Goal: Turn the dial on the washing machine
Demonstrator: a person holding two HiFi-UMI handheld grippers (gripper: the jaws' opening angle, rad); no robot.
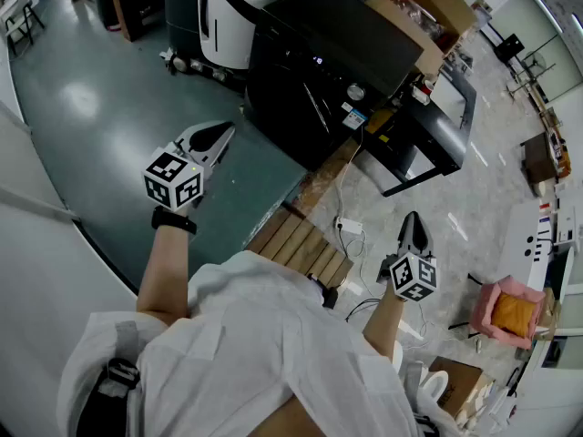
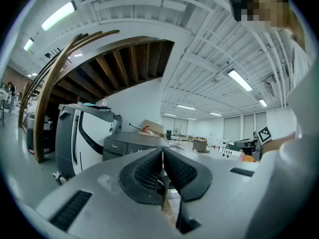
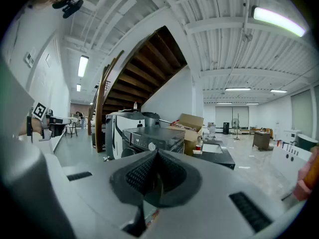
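Observation:
The black washing machine [image 1: 314,71] stands ahead of me, its round silver dial [image 1: 355,92] on the front panel. In the right gripper view the machine [image 3: 149,136] and its dial [image 3: 152,146] show just above the jaw tips. In the left gripper view the machine [image 2: 130,144] lies beyond the jaws. My left gripper [image 1: 221,138] is held up at the left, shut and empty, well short of the machine. My right gripper [image 1: 412,221] hangs lower at the right, also shut with nothing in it. Both are far from the dial.
A white appliance [image 1: 239,12] stands left of the washer, cardboard boxes [image 1: 428,12] behind it, a low black machine [image 1: 428,135] to its right. A wooden pallet [image 1: 301,248] and a power strip with cables [image 1: 348,228] lie on the floor at my feet. A pink bin [image 1: 510,312] sits right.

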